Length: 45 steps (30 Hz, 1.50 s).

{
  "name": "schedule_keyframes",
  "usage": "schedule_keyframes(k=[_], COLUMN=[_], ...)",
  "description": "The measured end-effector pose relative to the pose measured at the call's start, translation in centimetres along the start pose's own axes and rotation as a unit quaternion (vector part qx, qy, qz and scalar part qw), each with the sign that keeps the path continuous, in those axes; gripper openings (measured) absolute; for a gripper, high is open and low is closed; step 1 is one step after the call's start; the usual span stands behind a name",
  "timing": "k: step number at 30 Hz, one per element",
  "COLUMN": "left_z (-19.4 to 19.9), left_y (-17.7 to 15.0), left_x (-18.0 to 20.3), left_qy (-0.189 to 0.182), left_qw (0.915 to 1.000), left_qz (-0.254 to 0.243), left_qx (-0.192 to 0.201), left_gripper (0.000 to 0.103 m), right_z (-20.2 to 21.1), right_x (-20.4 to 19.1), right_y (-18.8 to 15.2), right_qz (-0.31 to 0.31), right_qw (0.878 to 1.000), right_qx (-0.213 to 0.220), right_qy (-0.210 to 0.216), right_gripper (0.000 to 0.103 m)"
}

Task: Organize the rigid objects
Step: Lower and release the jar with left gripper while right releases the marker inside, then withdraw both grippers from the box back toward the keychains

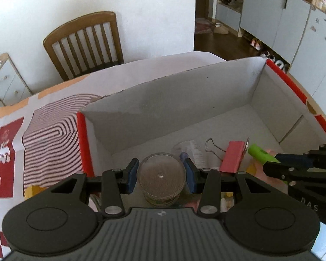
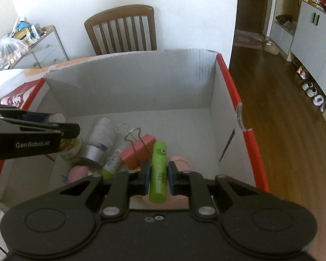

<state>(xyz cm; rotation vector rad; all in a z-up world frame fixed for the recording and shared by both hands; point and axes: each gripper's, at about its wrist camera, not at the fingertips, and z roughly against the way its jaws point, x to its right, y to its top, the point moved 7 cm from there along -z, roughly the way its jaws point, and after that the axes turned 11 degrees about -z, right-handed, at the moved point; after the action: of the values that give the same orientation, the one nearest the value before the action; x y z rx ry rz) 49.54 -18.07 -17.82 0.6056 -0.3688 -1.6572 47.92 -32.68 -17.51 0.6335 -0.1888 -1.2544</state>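
Note:
My left gripper (image 1: pixel 161 175) is shut on a small round jar with a clear lid (image 1: pixel 161 177), held over the near left part of a white cardboard box with red edges (image 1: pixel 82 130). My right gripper (image 2: pixel 159 177) is shut on a green tube (image 2: pixel 158 171), held over the box (image 2: pixel 232 91); the tube also shows in the left wrist view (image 1: pixel 261 153). In the box lie a pink binder clip (image 2: pixel 137 150) (image 1: pixel 231 156), a silver-and-white cylinder (image 2: pixel 100 140), a small white tube (image 2: pixel 113 163) and pink items (image 2: pixel 78 173). The left gripper also shows in the right wrist view (image 2: pixel 60 128).
The box stands on a table with a patterned cloth (image 1: pixel 45 134). A wooden chair (image 1: pixel 84 43) stands behind the table against a white wall. A small drawer unit (image 2: pixel 43 50) is at the left. Wooden floor (image 2: pixel 282 108) and grey cabinets (image 1: pixel 278 15) lie to the right.

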Motion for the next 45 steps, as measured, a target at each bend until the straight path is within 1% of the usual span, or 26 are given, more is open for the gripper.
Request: schedule_keyframes(k=[3,5,9,12,13,14,15,17,19,24,32,40,45], left_z=[-0.1,-0.2,-0.3,-0.2,-0.1,0.0,0.1,0.4,0.9,2.1,5.1,7.9,9.8], left_y=[0.3,0.4,0.5,0.2,0.2,0.1,0.1,0.0,-0.1,-0.4,-0.7,-2.0,-3.1], left_x=[0.2,0.2,-0.1,-0.2,-0.4,-0.6,-0.7,-0.9,-1.0,-1.0,-1.0,-1.6,-2.1], left_qy=[0.003,0.004,0.004,0.001,0.0,0.002,0.004,0.001,-0.003,-0.005,-0.011,-0.02,-0.025], left_qw=[1.0,1.0,1.0,0.9999,0.9998,0.9998,0.9997,0.9996,0.9995,0.9994,0.9985,0.9969,0.9957], left_qz=[-0.007,-0.004,0.005,0.012,0.017,0.021,0.024,0.029,0.033,0.033,0.04,0.051,0.051], left_qx=[-0.001,-0.002,-0.005,-0.007,-0.008,-0.008,-0.008,-0.005,0.0,0.009,0.034,0.056,0.072], left_gripper=[0.044,0.044,0.044,0.044,0.044,0.046,0.051,0.059,0.059,0.059,0.059,0.059,0.059], right_z=[-0.2,-0.1,0.2,0.3,0.3,0.4,0.6,0.8,1.1,2.1,4.0,6.1,7.2], right_x=[-0.1,-0.1,-0.3,-0.3,-0.4,-0.4,-0.3,-0.4,-0.5,-0.8,-1.9,-3.0,-3.9], right_y=[-0.1,-0.1,-0.1,-0.2,-0.2,-0.2,-0.3,-0.4,-0.5,-0.5,-0.7,-1.0,-1.4], right_qz=[-0.003,-0.005,-0.001,-0.002,-0.002,-0.002,-0.002,-0.002,0.001,0.004,0.017,0.025,0.031], right_qw=[1.0,1.0,1.0,1.0,1.0,1.0,1.0,1.0,1.0,1.0,0.999,0.999,0.998], right_qx=[-0.003,-0.005,-0.005,-0.007,-0.007,-0.007,-0.007,-0.007,-0.006,-0.002,0.007,0.019,0.025], right_qy=[0.0,0.0,0.003,0.004,0.004,0.006,0.006,0.009,0.011,0.019,0.031,0.038,0.039], right_gripper=[0.016,0.02,0.023,0.028,0.032,0.036,0.037,0.041,0.043,0.046,0.055,0.064,0.066])
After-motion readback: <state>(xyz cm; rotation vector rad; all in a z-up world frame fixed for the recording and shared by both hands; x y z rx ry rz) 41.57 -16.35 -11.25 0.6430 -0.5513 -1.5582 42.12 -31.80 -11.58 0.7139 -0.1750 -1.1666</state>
